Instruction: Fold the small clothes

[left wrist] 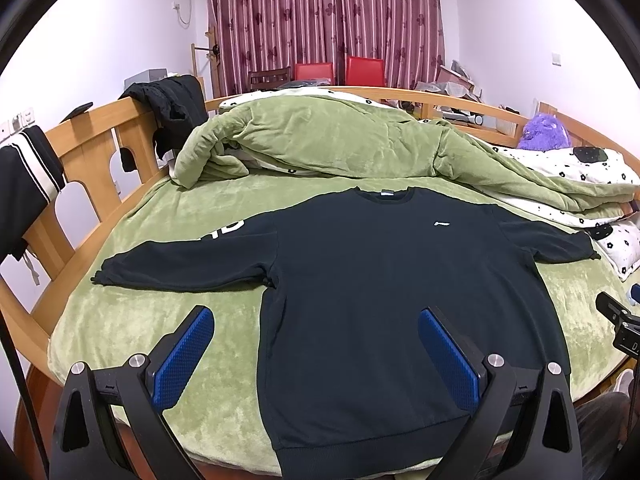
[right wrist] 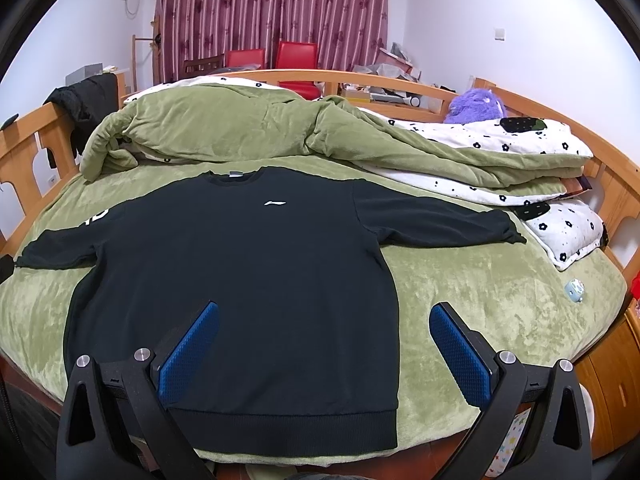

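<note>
A black long-sleeved sweatshirt (left wrist: 372, 280) lies flat, front up, on the green bed cover, sleeves spread to both sides and hem toward me. It also shows in the right wrist view (right wrist: 240, 272). A small white logo (right wrist: 275, 202) sits on its chest. My left gripper (left wrist: 316, 344) is open and empty, held above the hem's left part. My right gripper (right wrist: 324, 344) is open and empty, above the hem's right corner. Part of the right gripper (left wrist: 618, 320) shows at the right edge of the left wrist view.
A bunched green quilt (left wrist: 320, 136) and white flowered bedding (right wrist: 520, 148) lie behind the sweatshirt. A wooden bed rail (left wrist: 92, 148) runs around, with dark clothes (left wrist: 172, 108) hung on it. A purple plush toy (right wrist: 476, 104) and a small blue object (right wrist: 574, 290) sit at right.
</note>
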Motion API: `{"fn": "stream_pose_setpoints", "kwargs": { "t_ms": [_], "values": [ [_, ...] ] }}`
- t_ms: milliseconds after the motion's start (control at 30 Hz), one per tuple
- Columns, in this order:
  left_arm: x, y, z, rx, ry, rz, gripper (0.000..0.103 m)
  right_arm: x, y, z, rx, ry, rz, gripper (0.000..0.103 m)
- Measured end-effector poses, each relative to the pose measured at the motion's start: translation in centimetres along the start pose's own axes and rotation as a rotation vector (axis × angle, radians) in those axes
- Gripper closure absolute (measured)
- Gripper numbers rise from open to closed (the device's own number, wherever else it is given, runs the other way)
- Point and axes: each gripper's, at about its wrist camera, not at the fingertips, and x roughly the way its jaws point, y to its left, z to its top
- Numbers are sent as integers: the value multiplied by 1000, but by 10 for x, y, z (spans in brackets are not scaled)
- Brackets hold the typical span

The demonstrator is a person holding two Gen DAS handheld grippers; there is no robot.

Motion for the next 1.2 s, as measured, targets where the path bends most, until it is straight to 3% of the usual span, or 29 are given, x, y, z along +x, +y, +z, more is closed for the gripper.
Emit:
{"fn": "stream_pose_setpoints", "kwargs": {
  "t_ms": [1200],
  "values": [
    [2, -9, -4, 7, -6, 8, 0, 0, 1, 1, -5, -2, 0, 0]
  ]
}}
